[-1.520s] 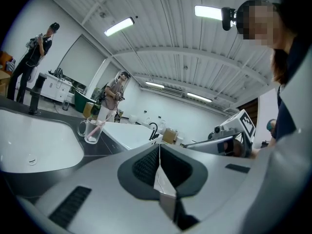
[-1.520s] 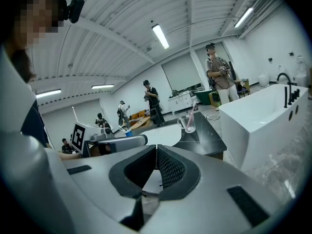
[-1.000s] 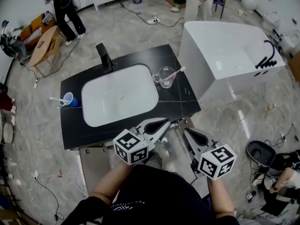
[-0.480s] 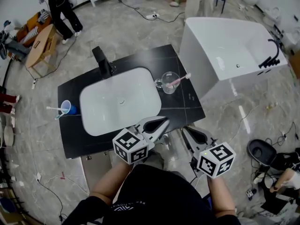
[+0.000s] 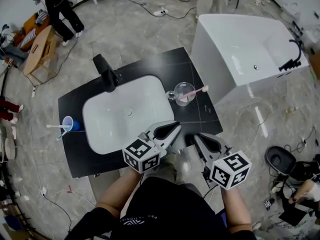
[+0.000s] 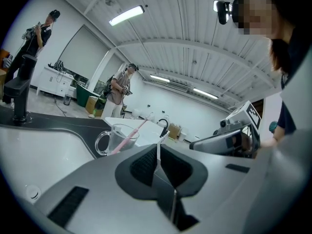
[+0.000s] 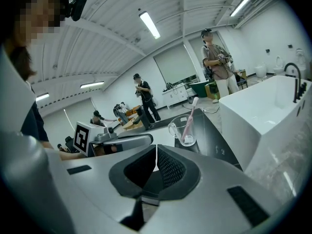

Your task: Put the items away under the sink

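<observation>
One black table (image 5: 199, 111) with a white sink (image 5: 115, 124) stands on grey floor (image 5: 120, 39) by a bathtub (image 5: 235, 49). Left gripper (image 5: 176, 127) and right gripper (image 5: 197, 138) have fingers clenched, empty. The glass cup (image 5: 184, 93) sits ahead of the fingers, apart.

person wears a black short-sleeved shirt (image 5: 165, 211); left gripper (image 5: 178, 126) and right gripper (image 5: 196, 137) are grey, with white black-marked cubes (image 5: 141, 156).
</observation>
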`<action>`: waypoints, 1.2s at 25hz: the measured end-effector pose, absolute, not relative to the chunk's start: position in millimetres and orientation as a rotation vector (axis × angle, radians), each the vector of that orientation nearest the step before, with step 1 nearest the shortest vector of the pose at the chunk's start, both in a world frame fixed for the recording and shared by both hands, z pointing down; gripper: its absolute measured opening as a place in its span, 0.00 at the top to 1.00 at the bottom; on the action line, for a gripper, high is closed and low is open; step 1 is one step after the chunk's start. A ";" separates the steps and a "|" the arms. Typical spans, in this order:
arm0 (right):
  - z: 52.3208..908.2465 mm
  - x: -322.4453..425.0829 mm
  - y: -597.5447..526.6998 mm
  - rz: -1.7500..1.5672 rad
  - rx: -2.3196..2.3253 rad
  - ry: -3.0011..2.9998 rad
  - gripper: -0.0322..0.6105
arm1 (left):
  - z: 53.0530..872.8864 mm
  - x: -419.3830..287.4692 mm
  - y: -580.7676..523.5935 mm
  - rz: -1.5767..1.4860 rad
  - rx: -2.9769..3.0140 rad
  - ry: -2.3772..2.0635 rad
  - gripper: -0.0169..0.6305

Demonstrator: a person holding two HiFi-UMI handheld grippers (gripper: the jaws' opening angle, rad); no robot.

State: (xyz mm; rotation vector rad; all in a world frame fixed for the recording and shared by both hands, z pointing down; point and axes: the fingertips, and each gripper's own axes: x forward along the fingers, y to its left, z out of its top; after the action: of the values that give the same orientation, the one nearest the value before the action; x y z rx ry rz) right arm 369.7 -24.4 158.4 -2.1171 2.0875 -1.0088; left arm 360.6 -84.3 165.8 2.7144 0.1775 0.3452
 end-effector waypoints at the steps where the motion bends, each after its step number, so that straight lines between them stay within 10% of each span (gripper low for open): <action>1: 159.8 372.1 -26.9 -1.014 -2.120 2.079 0.89 | 168.6 363.4 -87.9 0.348 2.717 0.169 0.96; 17: 188.2 408.2 -53.0 -1.095 -2.152 1.934 0.89 | 215.6 405.9 -126.0 0.437 2.733 -0.031 0.77; 30: 196.2 427.0 -53.7 -1.119 -2.141 1.844 0.89 | 233.5 437.0 -144.8 0.455 2.790 -0.177 0.43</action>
State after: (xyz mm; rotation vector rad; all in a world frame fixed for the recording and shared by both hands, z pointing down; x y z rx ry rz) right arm 427.0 -53.7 196.2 -2.1414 1.8444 -1.1187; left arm 437.0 -144.8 233.5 2.7899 -0.1774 0.4546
